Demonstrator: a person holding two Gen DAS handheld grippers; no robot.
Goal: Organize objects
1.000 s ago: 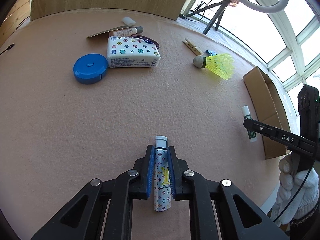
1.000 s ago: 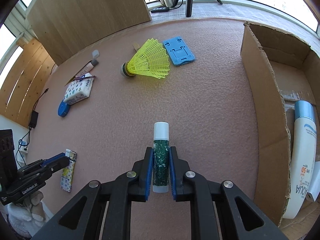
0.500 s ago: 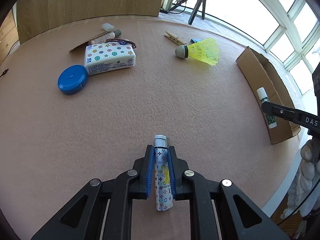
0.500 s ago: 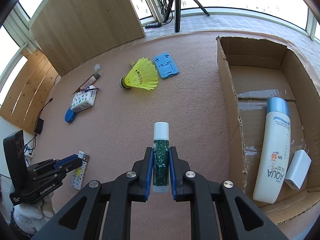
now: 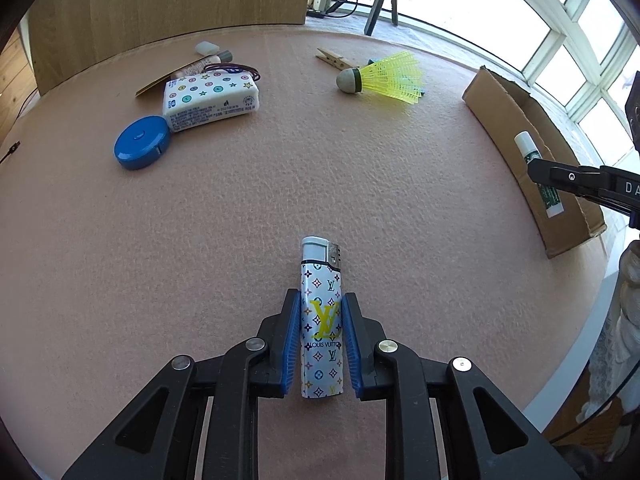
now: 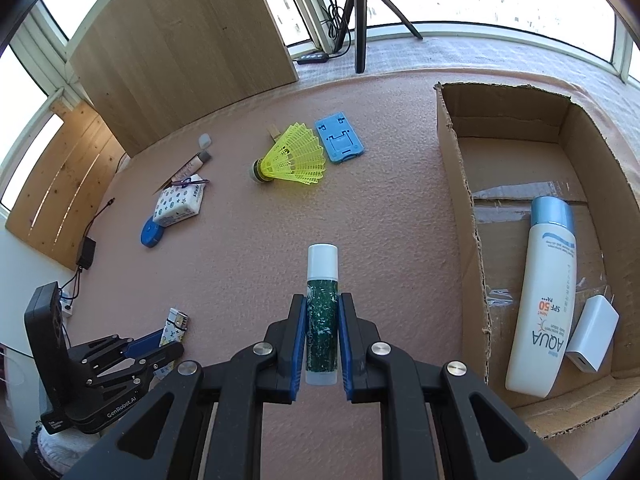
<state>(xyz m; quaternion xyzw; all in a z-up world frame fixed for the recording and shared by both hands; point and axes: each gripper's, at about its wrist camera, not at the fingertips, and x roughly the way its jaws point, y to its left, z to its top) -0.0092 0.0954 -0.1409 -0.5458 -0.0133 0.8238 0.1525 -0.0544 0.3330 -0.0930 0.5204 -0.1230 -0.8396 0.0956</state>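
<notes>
My left gripper points steeply down at the pink table, its jaws opening. A patterned white lighter sits between the blue pads, broad face up. The pads still touch its two edges, and its top sticks out past the fingertips. The right wrist view shows that left gripper and the lighter at the lower left. My right gripper is shut on a green lip balm stick with a white cap. It hangs just left of the open cardboard box.
The box holds a sunscreen bottle and a white charger. On the table lie a yellow shuttlecock, a blue stand, a tissue pack, a blue tape measure, a clothespin and a small tube.
The lighter has turned from its narrow edge to its broad face and slid further out past the left fingertips. The right gripper rose, bringing more of the box's inside into view.
</notes>
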